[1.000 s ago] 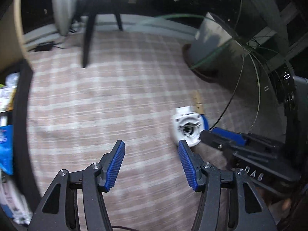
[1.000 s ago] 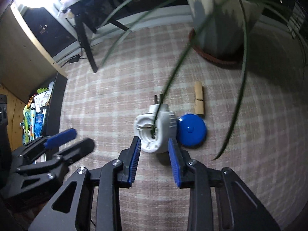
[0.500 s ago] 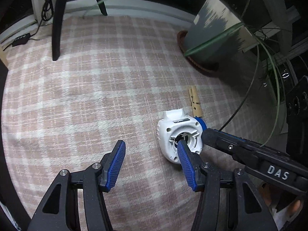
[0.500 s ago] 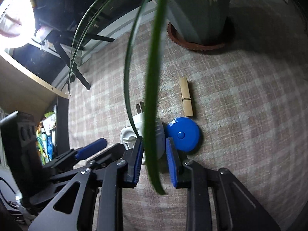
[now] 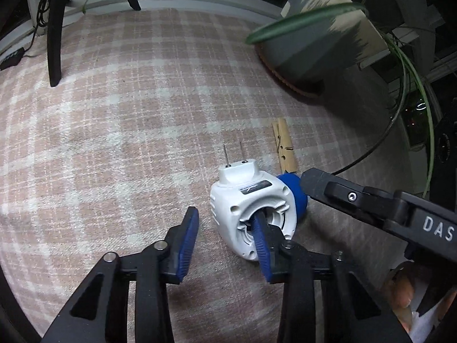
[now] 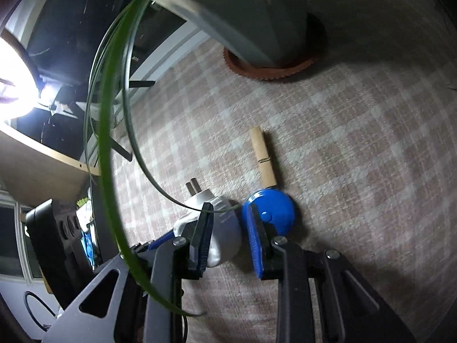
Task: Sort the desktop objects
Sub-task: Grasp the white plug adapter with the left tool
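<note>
Both grippers apart | left gripper [image 5: 225, 228] straddles white plug adapter's [image 5: 251, 200] wall | right gripper [image 6: 228, 228] flanks it

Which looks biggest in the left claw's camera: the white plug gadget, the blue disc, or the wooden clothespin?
1. White plug gadget, clearly largest.
2 and 3. Unsure: the wooden clothespin shows more, but the blue disc is mostly hidden behind the gadget and the right claw.

Your two black tools with blue pads

Your left tool [image 5: 225, 238] has ribbed blue pads and silver screws; your right tool [image 6: 228, 240] matches, its arm lettered "DAS" in white, bare fingers [image 5: 402, 294] behind.
</note>
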A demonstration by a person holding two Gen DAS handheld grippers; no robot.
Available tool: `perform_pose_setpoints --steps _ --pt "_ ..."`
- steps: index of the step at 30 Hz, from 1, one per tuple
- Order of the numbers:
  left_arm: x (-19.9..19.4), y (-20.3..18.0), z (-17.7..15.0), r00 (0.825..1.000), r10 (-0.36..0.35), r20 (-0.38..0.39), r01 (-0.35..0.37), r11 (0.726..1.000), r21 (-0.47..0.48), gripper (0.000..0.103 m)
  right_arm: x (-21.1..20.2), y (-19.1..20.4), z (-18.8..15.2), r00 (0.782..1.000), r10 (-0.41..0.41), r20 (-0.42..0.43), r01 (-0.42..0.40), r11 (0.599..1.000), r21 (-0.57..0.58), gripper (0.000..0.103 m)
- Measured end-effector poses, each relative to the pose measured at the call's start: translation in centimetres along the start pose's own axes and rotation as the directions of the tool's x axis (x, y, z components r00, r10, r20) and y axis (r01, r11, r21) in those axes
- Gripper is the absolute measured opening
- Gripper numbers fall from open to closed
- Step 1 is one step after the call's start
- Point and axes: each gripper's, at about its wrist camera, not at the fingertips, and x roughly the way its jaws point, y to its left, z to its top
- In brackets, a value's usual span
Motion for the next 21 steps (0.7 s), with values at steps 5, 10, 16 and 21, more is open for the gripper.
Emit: perform_pose_setpoints --steps 5,10,16,21 --pt "0.0 -0.1 0.0 1.0 -0.023 0.007 0.023 1.0 0.011 0.027 1.0 0.2 -0.2 0.999 -0.034 -0.021 0.034 0.999 -0.018 0.025" --pt "-0.3 0.2 -0.1 1.0 -0.026 0.011 0.025 1.0 0.015 0.026 1.4 -0.2 -0.1 1.0 -0.011 -0.027 0.011 0.999 0.032 0.025" --pt "-1.4 2.0 -1.2 0.998 -0.055 -0.005 0.055 0.999 -0.003 0.026 1.0 1.2 -0.9 0.999 -0.046 0.0 0.046 0.999 -0.006 0.024" --pt "-1.9 2.9 -1.6 0.999 -0.053 -0.003 0.053 0.999 -0.012 0.026 1.3 1.7 -1.2 0.999 -0.041 -0.006 0.041 0.999 -0.003 0.024"
